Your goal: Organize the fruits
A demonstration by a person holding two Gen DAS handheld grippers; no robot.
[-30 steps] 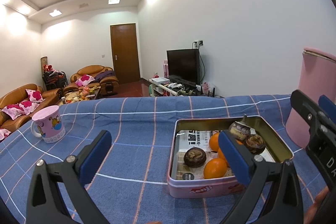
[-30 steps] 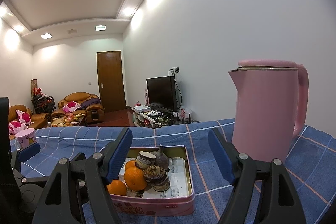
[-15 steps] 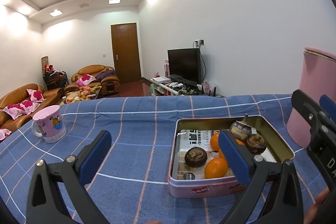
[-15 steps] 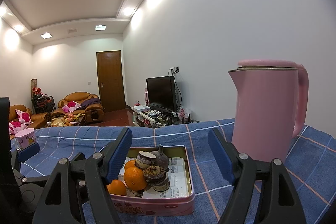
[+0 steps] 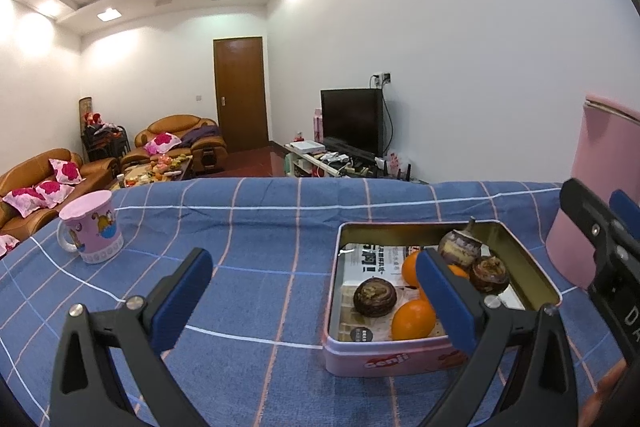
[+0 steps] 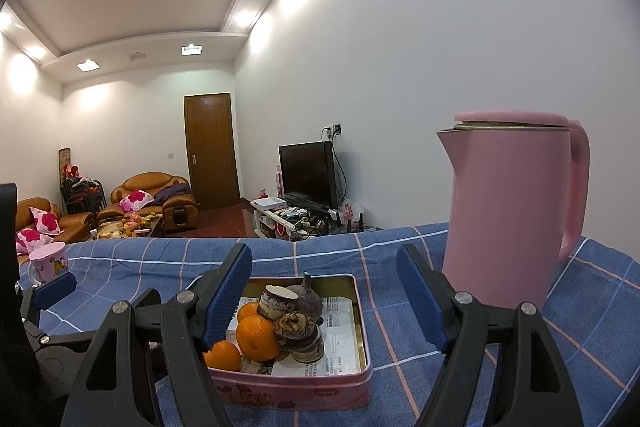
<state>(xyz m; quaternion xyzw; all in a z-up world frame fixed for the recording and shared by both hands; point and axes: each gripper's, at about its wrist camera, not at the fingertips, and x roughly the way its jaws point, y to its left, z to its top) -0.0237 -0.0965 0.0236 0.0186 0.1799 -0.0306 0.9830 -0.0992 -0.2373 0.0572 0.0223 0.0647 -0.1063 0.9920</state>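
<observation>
Both pairs of tongs hover side by side above the blue checked tablecloth, and both stand wide open with nothing between the blue pads. What matters for the next reach is where the shallow pink rectangular tin sits in relation to each of them.

From the right gripper the tin lies almost straight ahead and a little below, its near wall just under the fingertips, its long side running away from the tongs. The fruit is crowded in the tin's left half as seen from there: round oranges near the front, and dark brown knobbly fruits piled beside and behind them, on a printed paper liner. The right half of the tin shows only paper.

From the left gripper the same tin sits off to the right, partly behind its right finger, so that hand would have to swing across to get at it. I'd judge the right hand the nearer and better lined up for a pick.

A tall pink plastic kettle stands just beyond the right gripper's right finger, close enough to crowd a sideways move. A pink cartoon-printed mug stands well apart, past the left gripper's left finger.
</observation>
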